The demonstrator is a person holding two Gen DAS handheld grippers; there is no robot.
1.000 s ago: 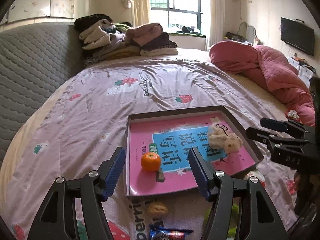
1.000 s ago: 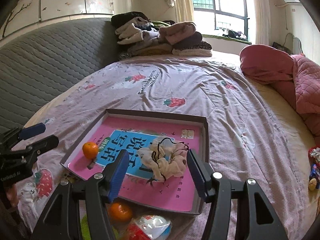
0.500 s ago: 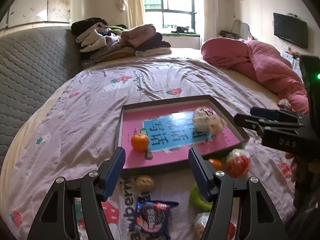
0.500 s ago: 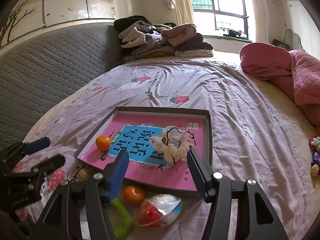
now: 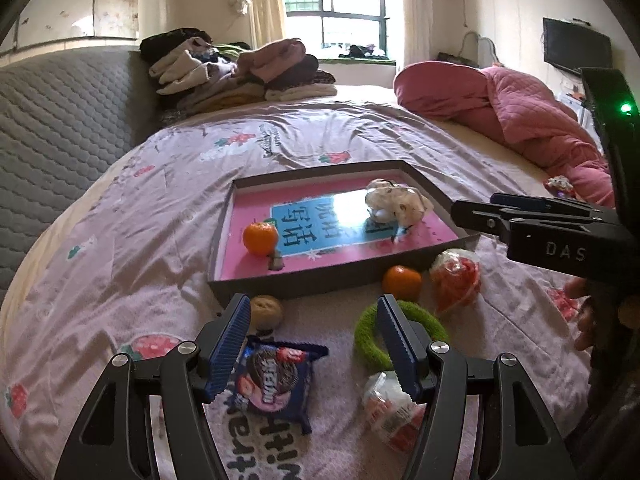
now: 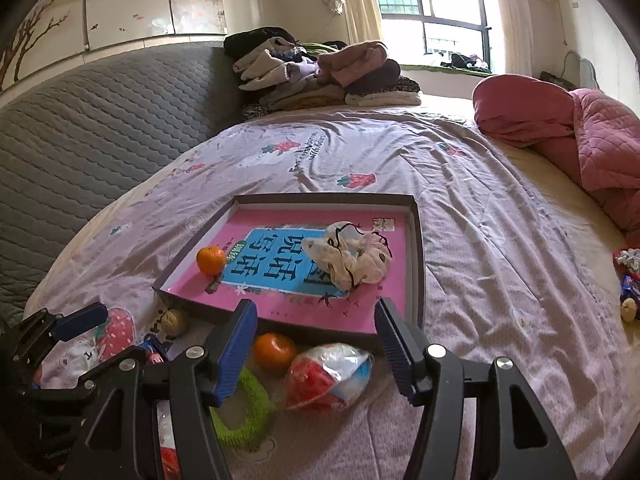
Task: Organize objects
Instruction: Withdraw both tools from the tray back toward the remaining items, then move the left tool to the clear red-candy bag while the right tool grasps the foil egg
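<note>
A shallow grey tray [image 5: 224,236] [image 6: 416,248] with a pink book inside lies on the bed. In it sit an orange [image 5: 260,237] [image 6: 211,260] and a cream scrunchie [image 5: 396,202] [image 6: 352,258]. In front of the tray lie a second orange [image 5: 401,282] [image 6: 274,350], a red-and-white wrapped snack [image 5: 456,280] [image 6: 328,376], a green ring [image 5: 364,340] [image 6: 248,412], a walnut [image 5: 266,309] [image 6: 173,322], a blue cookie packet [image 5: 276,380] and a small wrapped sweet [image 5: 390,408]. My left gripper [image 5: 310,344] is open above the packet. My right gripper [image 6: 316,344] is open above the orange and snack.
Folded clothes [image 5: 236,72] are piled at the far end of the bed by a grey quilted headboard [image 6: 80,132]. A pink quilt [image 5: 520,116] lies at the right. Small wrapped items [image 6: 630,280] lie at the bed's right edge.
Both grippers have pulled back from the tray toward me, bringing the loose items in front of it into view. Both stay open and empty.
</note>
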